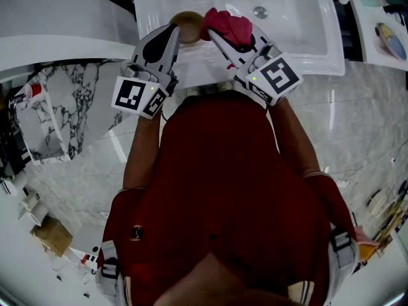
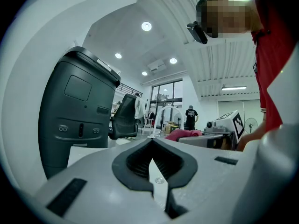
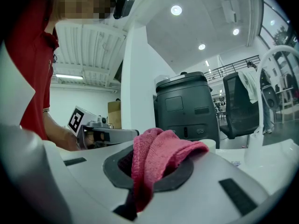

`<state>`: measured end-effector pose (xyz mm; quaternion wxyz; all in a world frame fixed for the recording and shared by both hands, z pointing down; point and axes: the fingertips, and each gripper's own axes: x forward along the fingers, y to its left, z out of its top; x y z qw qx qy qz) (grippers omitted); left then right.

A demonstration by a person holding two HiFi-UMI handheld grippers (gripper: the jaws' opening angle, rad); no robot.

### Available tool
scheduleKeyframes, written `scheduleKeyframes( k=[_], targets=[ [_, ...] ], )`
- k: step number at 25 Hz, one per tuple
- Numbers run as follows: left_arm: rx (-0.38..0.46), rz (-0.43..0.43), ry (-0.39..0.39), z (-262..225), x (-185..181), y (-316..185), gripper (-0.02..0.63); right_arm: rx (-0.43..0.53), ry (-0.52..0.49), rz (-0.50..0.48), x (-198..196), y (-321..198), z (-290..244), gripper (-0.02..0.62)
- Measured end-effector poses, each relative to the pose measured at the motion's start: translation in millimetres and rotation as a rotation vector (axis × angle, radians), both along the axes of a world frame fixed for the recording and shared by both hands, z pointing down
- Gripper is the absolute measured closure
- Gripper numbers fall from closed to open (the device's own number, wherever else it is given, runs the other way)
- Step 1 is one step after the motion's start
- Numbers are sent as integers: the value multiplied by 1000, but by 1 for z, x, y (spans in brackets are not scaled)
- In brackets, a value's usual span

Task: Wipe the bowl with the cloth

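In the head view both grippers are held over the white sink (image 1: 299, 30). The left gripper (image 1: 174, 29) has its tips closed at the edge of a tan bowl (image 1: 188, 23). In the left gripper view the left gripper (image 2: 152, 141) shows only a thin pale slit between its jaws, and the bowl itself is hidden there. The right gripper (image 1: 217, 34) is shut on a bunched pink cloth (image 1: 228, 23), just right of the bowl. In the right gripper view the cloth (image 3: 156, 155) fills and hangs over the pads of the right gripper (image 3: 159, 141).
The sink drain (image 1: 259, 11) lies beyond the grippers. Marble counter (image 1: 357, 120) surrounds the sink, with small items at the far right (image 1: 387, 36). A tall dark machine (image 2: 77, 115) and an office chair (image 2: 125, 120) stand behind.
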<state>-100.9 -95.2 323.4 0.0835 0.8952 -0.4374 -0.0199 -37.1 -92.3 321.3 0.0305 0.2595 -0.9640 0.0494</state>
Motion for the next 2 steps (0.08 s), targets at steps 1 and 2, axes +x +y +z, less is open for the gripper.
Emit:
scheduleKeyframes(
  k=[1,2],
  targets=[
    [0,1,0,0,0,0,600,-1,-1,1,0,-1,0,566],
    [0,1,0,0,1,-1,600,-2,-3,2,1,-1,0,566]
  ],
)
